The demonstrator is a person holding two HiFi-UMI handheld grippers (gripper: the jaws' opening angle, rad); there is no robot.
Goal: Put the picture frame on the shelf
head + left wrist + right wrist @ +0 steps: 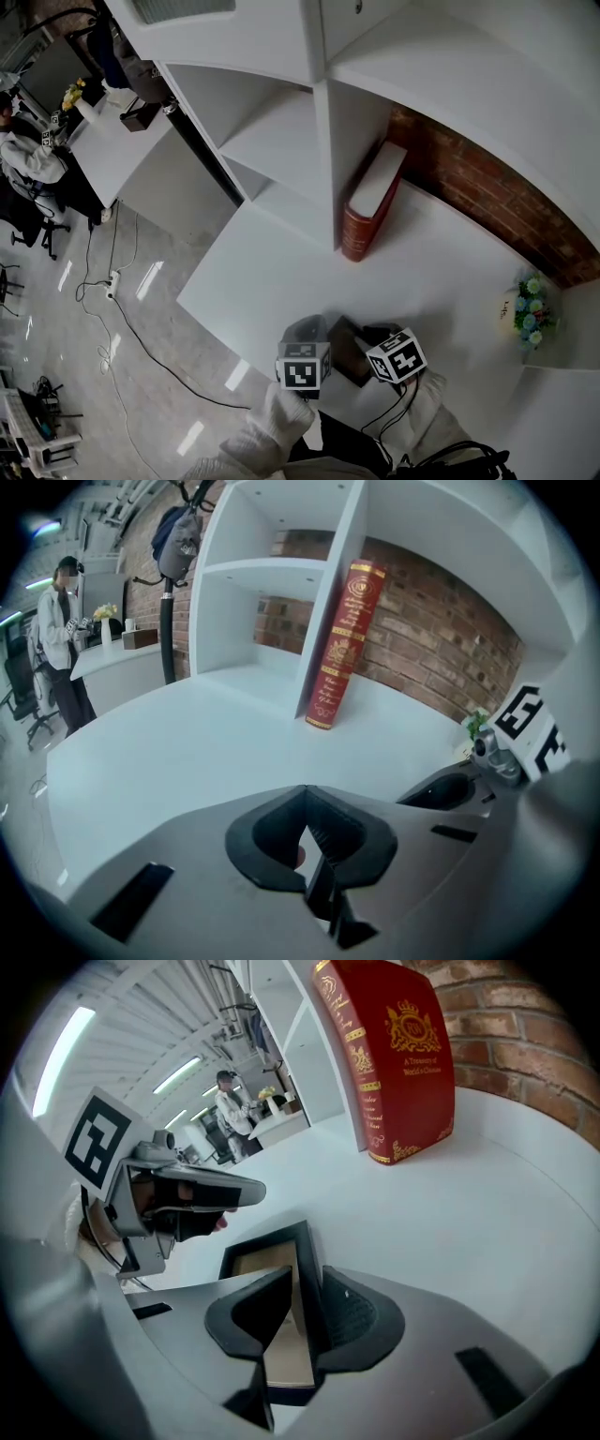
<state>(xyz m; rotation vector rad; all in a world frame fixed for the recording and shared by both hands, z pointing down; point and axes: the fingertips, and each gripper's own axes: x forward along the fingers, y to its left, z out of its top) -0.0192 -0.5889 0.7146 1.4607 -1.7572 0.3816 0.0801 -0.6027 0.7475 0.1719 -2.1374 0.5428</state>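
Right tongs (302, 1288) clamp the picture frame (267, 1258) low over the near surface (487, 1232); left tongs (309, 832) closed, empty, alongside

A red book (398, 1063) with gold print is shown, a black picture frame (267, 1262) with tan inside, a white shelf (281, 131), a red-brown brick wall (487, 192).

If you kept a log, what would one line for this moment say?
frame: not yet on shelf | right gripper: shut on frame | left gripper: shut
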